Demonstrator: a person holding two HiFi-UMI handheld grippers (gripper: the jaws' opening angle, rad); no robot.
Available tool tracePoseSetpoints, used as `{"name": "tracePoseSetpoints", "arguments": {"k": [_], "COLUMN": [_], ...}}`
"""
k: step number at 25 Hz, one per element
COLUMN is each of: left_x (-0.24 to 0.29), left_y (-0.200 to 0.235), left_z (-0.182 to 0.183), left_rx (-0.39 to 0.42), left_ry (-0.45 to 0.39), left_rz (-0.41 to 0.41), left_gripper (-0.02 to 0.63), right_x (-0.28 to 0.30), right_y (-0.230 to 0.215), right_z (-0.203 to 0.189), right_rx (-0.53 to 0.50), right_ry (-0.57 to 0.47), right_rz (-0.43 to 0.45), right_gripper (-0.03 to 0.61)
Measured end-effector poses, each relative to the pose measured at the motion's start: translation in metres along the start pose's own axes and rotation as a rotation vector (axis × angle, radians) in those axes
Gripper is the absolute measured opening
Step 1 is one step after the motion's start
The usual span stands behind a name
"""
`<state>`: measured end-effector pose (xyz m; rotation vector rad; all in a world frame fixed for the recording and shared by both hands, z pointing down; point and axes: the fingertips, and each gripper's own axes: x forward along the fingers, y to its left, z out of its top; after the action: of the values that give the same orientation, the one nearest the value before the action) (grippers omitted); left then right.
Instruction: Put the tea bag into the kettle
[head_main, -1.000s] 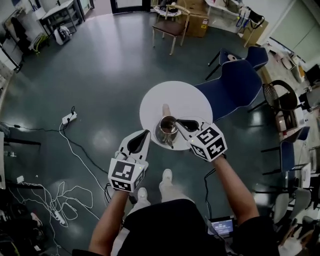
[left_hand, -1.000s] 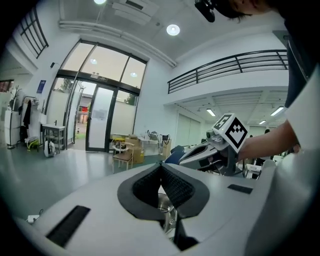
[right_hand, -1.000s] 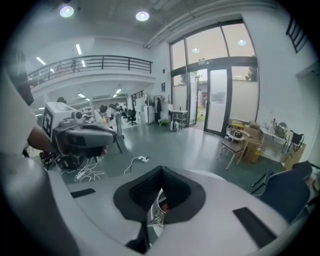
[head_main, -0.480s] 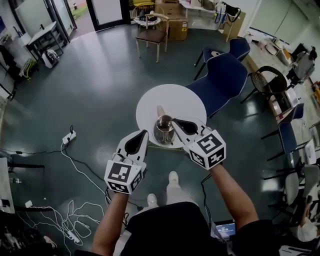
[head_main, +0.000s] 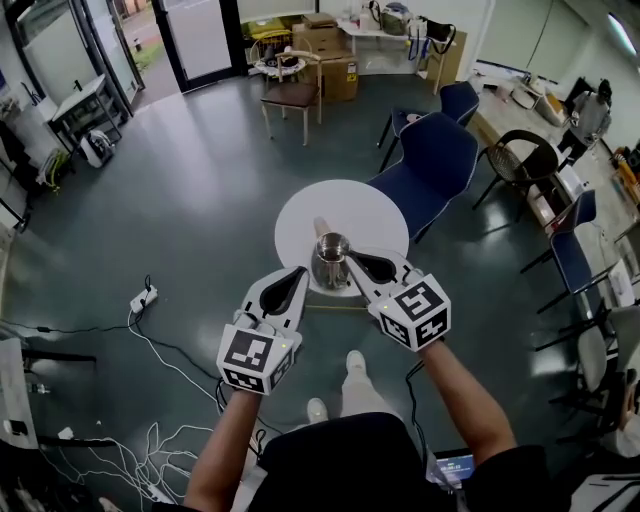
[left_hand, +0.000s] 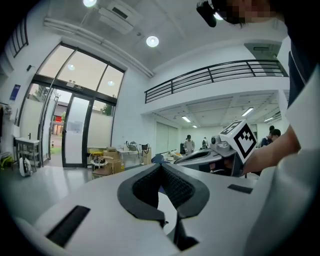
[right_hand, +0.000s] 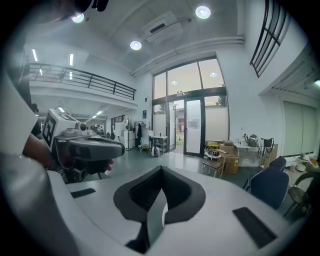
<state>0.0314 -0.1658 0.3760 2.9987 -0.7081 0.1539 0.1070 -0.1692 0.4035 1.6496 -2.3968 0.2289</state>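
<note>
The kettle (head_main: 331, 258) is too small to see into; near it the left tool (head_main: 300, 270) and right tool (head_main: 354, 254) hover closed, empty.

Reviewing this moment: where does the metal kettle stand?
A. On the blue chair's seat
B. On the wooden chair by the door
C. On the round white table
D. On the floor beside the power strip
C: the head view shows the metal kettle standing on the round white table, near the edge closest to the person.
</note>
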Motion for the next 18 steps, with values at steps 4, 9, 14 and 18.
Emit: {"name": "tracePoseSetpoints", "arguments": {"k": [4,9,14,18], "left_x": [-0.023,-0.048,-0.068,-0.082], "left_y": [-0.01,-0.018,-0.024,-0.027], "left_z": [0.007,0.009,0.008,0.004], "left_rx": [0.003,0.023,0.026,0.015], "left_ry": [-0.019,-0.029,-0.035,-0.034], "left_rz": [-0.026,-0.039,-0.057,-0.066], "left_gripper": [0.015,0.015,0.015,0.015], "right_x": [-0.017,-0.033,-0.044,-0.051], "right_y": [0.021,0.047,0.068,0.081], "right_z": [0.014,0.021,0.018,0.016], "right_rx": [0.01,0.017,0.042,0.047], "right_ry": [-0.053,-0.093,-0.106,-0.105], "right_rz": [-0.022,-0.044,-0.046,-0.054], "right_gripper": [0.017,0.017,0.017,0.017]}}
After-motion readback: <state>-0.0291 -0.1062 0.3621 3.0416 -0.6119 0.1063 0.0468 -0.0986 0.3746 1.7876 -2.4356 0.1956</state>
